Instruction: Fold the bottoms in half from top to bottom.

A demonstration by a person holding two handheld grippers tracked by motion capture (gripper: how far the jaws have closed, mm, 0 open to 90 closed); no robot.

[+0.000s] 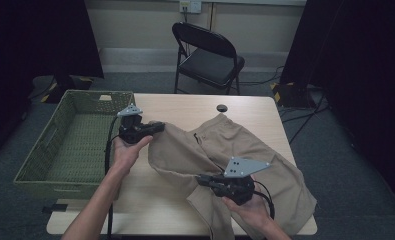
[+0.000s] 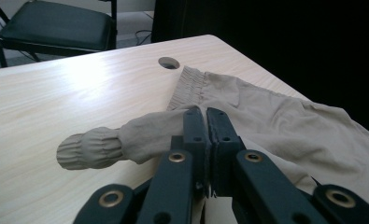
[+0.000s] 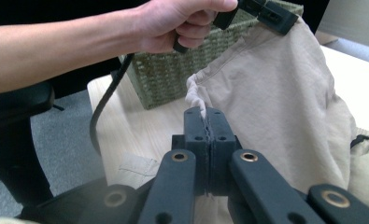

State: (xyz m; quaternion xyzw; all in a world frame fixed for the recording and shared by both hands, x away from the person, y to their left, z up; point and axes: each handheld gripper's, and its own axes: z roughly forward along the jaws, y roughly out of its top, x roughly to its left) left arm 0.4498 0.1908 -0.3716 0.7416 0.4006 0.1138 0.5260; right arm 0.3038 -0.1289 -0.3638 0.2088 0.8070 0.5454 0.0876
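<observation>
I have both tongs clamped on the khaki trousers (image 1: 245, 150): my left tongs (image 1: 157, 127) pinch a leg near its cuff, my right tongs (image 1: 201, 178) grip an edge, and most of the cloth lies on the tabletop (image 1: 185, 102). I judge this a fold in hand. Next, carry both held edges evenly across, perhaps toward the woven basket (image 1: 35, 155) afterwards.

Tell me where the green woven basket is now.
In the high view, the green woven basket stands at the table's left edge, beside the left claw and left of the beige trousers.
</observation>
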